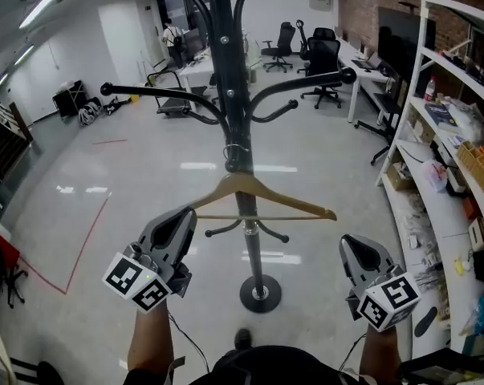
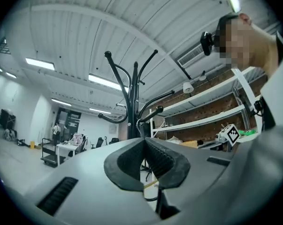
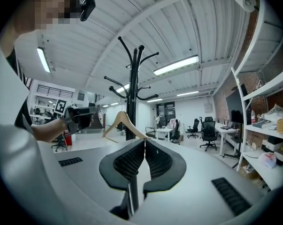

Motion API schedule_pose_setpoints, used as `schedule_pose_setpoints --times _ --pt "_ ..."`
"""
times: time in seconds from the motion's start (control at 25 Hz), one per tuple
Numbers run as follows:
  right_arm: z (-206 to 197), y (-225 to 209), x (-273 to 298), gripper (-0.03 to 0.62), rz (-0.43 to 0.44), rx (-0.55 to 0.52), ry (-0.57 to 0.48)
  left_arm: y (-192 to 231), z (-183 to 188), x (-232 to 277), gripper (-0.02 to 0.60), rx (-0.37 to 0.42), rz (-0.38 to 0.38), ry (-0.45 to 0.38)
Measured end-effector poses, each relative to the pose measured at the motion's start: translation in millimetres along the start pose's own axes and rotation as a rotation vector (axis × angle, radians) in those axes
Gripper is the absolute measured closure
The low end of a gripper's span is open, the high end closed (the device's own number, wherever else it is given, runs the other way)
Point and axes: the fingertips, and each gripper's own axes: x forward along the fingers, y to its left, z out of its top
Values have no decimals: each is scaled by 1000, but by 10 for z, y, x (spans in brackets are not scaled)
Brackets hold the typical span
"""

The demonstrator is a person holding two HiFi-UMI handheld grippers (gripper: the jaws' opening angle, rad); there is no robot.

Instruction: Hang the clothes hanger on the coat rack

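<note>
Lower left, the left gripper [image 1: 185, 215] is closed on nothing; lower right, the right gripper [image 1: 354, 243] likewise. The left gripper view catches only a sliver of the light wooden clothes hanger [image 1: 258, 192]. The head view shows it whole, hung mid-frame on the black metal coat rack [image 1: 233, 95], bar lying left-right, hook uppermost.

Loads of open floor [image 1: 105, 175] on the left side, nothing in the way there. Dead centre is the coat rack [image 1: 235, 95] pole, with the hanger [image 1: 258, 191] spread across it and its arms sticking out above. The right is tighter: shelves [image 1: 442, 159] run close alongside, and there are office chairs [image 1: 326, 62] further back.
</note>
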Motion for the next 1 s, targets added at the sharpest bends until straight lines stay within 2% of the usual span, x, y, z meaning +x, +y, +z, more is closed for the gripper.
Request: schedule_pose_setpoints --times 0.12,0.24,0.48,0.68,1.0 --pt "-6 3 -68 585 45 10 -6 -168 5 -296 581 -36 86 -38" --pt "-77 22 -139 585 90 20 -2 -393 -76 -489 581 -36 138 -15" --pt "-182 225 -216 585 153 50 3 -790 -261 -703 581 -92 134 48" --pt "-105 597 -348 585 170 27 -9 -913 -365 -1001 581 -83 147 94" --pt "-162 1212 -699 585 93 20 26 -1134 -552 -1684 581 -130 132 162"
